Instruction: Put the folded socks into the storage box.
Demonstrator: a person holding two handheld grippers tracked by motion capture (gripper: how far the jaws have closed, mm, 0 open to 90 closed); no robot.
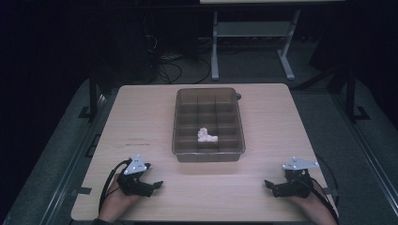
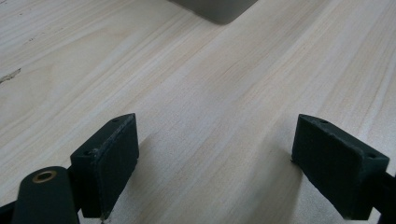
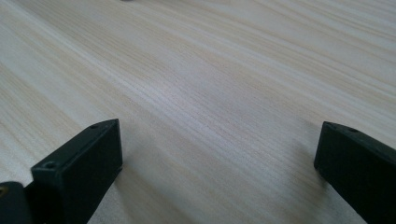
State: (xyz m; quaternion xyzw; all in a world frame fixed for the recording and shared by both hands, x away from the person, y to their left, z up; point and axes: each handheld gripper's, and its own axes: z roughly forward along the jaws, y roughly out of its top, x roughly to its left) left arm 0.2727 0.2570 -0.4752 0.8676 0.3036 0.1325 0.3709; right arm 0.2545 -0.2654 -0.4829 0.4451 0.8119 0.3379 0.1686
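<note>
A pale wooden table [image 1: 141,117] takes up the middle of the high view, with dark floor and the legs of another desk [image 1: 253,42] seen along the upper edge. At the centre of the frame a translucent grey compartment tray [image 1: 184,123] is set squarely, its long side running away from the person, so that every cell can be reached from the near edge. Its inside is split by dividers into a grid of small cells.

In a cell of the middle column, toward the tray's near end, a small crumpled white object [image 1: 207,135] is lodged; what it is made of cannot be told. It is judged to be the thing in hand, since nothing else loose is seen on the table.

At the lower left of the frame the left gripper [image 1: 152,185] is rested on the tabletop, and at the lower right the right gripper [image 1: 271,186] is laid likewise, each pointed inward. Both are kept well apart from the tray, which suggests a ready pose before any reach. In each gripper view the two black jaws are held wide apart with bare wood between them; nothing is gripped. A corner of the tray [image 2: 219,11] is caught at the top of the left gripper view.
</note>
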